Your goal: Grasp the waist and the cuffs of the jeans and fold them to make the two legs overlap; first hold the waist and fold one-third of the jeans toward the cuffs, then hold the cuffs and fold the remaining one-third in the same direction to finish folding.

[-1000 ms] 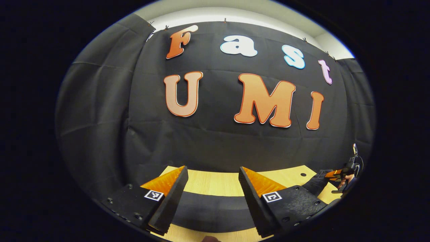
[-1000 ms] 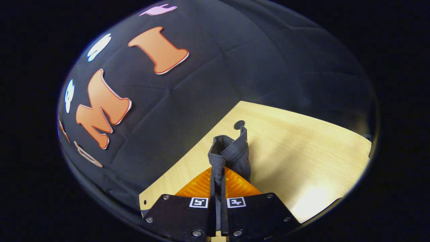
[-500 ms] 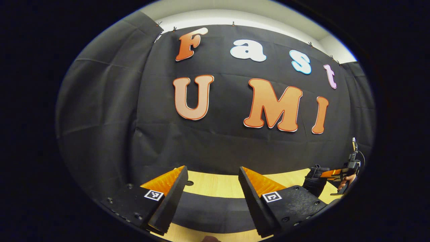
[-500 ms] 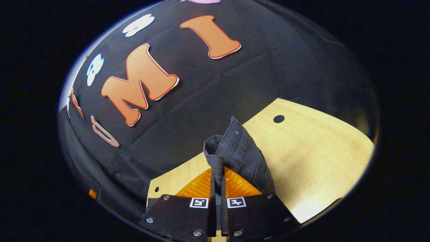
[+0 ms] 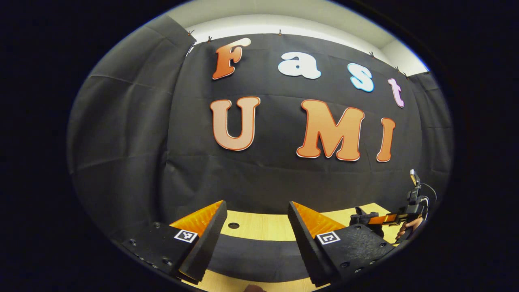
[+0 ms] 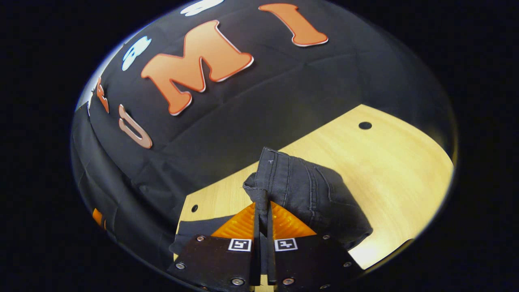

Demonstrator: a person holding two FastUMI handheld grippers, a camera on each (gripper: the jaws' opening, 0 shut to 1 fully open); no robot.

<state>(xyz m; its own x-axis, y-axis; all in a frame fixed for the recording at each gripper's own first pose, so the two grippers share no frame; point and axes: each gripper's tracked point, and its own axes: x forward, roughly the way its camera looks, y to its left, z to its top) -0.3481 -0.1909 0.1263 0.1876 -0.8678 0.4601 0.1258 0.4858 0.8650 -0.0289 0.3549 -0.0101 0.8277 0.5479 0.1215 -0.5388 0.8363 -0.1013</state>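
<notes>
1. The desk (image 6: 389, 170) carries dark jeans (image 6: 308, 190), one bunched end raised above the wood.
2. The right claw (image 6: 262, 211) is pressed together, pinching that raised hem.
3. The left claw (image 5: 255, 227) is spread above a flat stretch of jeans (image 5: 255, 255).
</notes>
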